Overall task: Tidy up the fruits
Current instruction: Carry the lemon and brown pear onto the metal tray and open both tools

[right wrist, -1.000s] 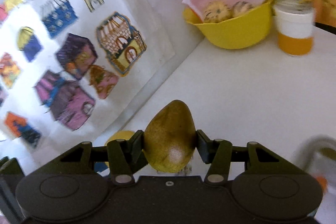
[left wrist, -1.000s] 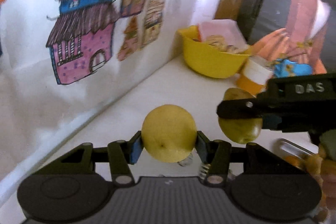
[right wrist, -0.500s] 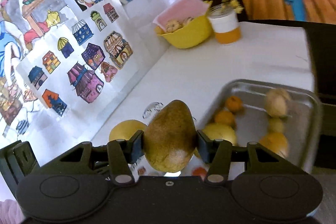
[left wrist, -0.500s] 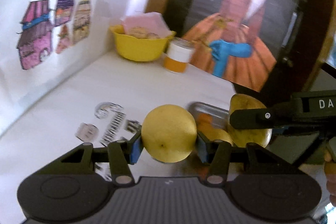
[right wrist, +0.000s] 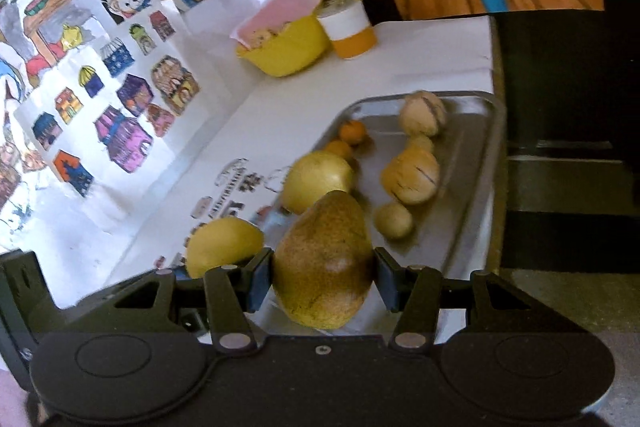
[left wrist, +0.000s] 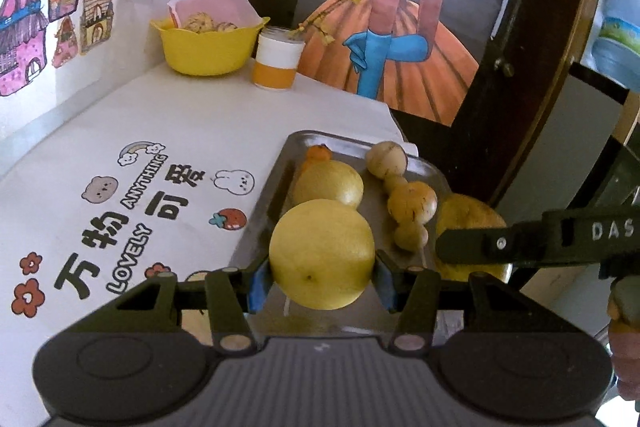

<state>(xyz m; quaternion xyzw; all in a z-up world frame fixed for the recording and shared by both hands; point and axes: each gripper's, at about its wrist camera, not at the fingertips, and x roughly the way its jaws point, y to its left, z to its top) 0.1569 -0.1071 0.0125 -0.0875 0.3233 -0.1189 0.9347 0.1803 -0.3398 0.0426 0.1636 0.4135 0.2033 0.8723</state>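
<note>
My left gripper [left wrist: 322,277] is shut on a round yellow fruit [left wrist: 322,253], held above the near end of a metal tray [left wrist: 276,175]. The right gripper [right wrist: 324,281] is shut on a brownish-green pear [right wrist: 324,259], also over the tray's near end [right wrist: 476,223]. In the left wrist view the right gripper's arm and the pear [left wrist: 464,215] show at the right. In the right wrist view the left gripper's yellow fruit [right wrist: 224,247] sits just left of the pear. The tray holds another yellow fruit [left wrist: 330,183], small oranges [right wrist: 352,131] and several tan fruits [left wrist: 412,203].
A yellow bowl [left wrist: 206,45] with a pink napkin and a white-and-orange jar [left wrist: 278,61] stand at the table's far end. The white tablecloth [left wrist: 168,131] has printed cartoons at the left. A picture-covered wall lies left; the table edge drops off just beyond the tray at the right.
Both grippers, each still holding its fruit, have swung from facing the wall and bowl round to the metal tray, which has come closer and now lies below them.
</note>
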